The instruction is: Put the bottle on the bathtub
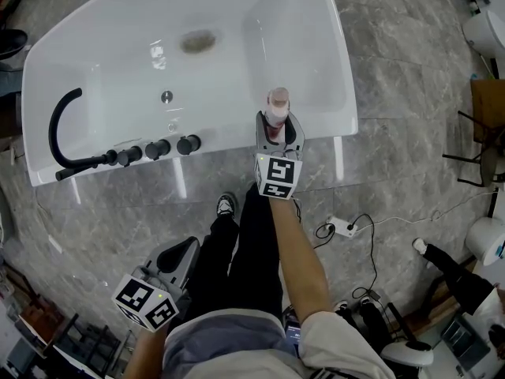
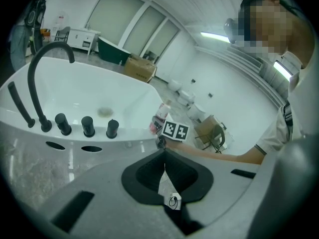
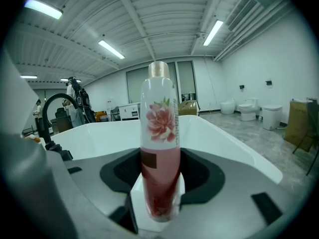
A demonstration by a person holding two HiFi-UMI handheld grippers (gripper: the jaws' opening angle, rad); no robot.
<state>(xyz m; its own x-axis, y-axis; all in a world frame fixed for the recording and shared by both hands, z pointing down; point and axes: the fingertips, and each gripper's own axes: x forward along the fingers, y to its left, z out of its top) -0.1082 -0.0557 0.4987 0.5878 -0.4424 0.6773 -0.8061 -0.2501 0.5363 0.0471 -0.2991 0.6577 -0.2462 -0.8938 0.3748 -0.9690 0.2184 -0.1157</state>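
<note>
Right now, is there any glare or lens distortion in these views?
Head view: bright glints on the glossy white bathtub. Right gripper view: fisheye bows the ceiling beams, corners go black, pink flower-printed bottle is sharp. Left gripper view: same dark vignette.

And we're in a bathroom-fixtures showroom or warehouse, no home bathroom this! A white bathtub with a black faucet stands free on a grey stone-look floor. Beyond the tub, white toilets line a bare wall, and behind it sit a dark green tub and a cardboard box. Over the tub there's a ribbed industrial ceiling with strip lights; beside it a power strip lies loose.
</note>
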